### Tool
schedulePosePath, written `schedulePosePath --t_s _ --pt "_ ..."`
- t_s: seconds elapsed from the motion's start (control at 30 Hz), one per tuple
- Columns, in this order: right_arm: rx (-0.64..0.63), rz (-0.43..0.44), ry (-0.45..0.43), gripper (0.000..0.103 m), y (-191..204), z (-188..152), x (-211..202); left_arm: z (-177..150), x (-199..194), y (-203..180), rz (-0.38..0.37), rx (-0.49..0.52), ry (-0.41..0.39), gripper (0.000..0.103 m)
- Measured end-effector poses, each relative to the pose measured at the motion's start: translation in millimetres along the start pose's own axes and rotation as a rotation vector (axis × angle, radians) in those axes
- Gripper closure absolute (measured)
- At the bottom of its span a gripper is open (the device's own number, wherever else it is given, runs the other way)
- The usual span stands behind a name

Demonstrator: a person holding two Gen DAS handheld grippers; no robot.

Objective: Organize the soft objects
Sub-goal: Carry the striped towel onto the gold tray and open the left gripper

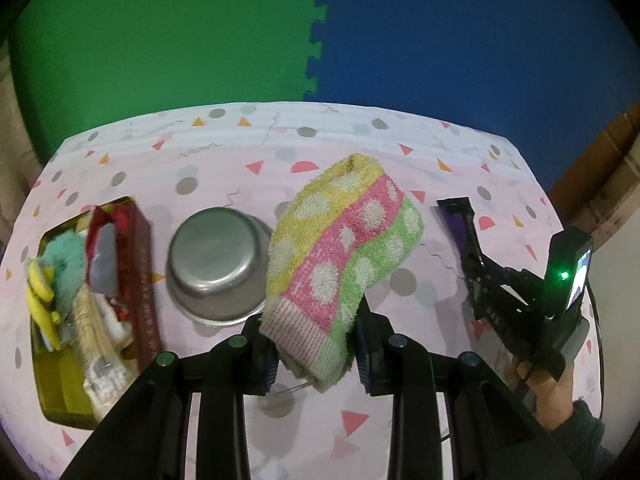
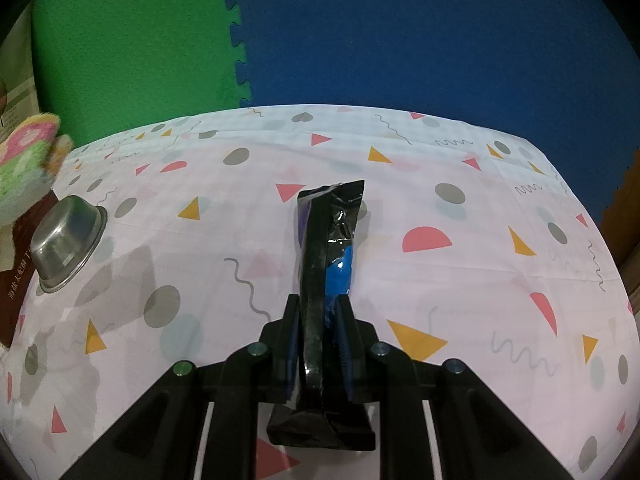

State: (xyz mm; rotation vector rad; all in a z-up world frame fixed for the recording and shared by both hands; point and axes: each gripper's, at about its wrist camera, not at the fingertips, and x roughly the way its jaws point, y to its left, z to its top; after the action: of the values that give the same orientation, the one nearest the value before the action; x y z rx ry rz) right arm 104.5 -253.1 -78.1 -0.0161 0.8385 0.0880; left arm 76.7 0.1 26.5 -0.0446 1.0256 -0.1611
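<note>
My left gripper (image 1: 314, 332) is shut on a yellow, pink and green dotted towel (image 1: 340, 248) and holds it above the table; the towel also shows at the left edge of the right wrist view (image 2: 24, 160). My right gripper (image 2: 318, 320) is shut on a black and blue snack packet (image 2: 330, 248) that points away over the table. In the left wrist view the right gripper (image 1: 480, 256) and its packet (image 1: 456, 220) are at the right.
An upturned steel bowl (image 1: 216, 264) (image 2: 64, 240) sits on the patterned tablecloth (image 2: 440, 240). A red and gold box (image 1: 60, 360) at the left holds several soft items. Green and blue foam mats (image 1: 320, 40) stand behind the table.
</note>
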Motion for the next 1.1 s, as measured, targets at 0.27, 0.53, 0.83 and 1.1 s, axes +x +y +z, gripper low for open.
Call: schedulePosePath --t_s 0.27,0.53,0.83,1.1 --pt "-0.001 -0.001 0.0 0.085 -0.3 -0.6 -0.2 -7.2 -21.7 34.5 0.043 -0.046 -0.022 0.075" --pt "-0.002 -0.002 0.0 0.084 -0.4 -1.3 0.0 -12.9 -43.1 79.9 0.086 -0.113 -0.038 0.075" --pt "-0.005 -0.005 0.001 0.084 -0.3 -1.3 0.4 -23.8 -72.1 133.4 0.178 -0.178 -0.069 0.075" --pt "-0.004 -0.004 0.002 0.084 -1.4 -1.0 1.0 -40.1 -87.0 173.5 0.252 -0.244 -0.067 0.075"
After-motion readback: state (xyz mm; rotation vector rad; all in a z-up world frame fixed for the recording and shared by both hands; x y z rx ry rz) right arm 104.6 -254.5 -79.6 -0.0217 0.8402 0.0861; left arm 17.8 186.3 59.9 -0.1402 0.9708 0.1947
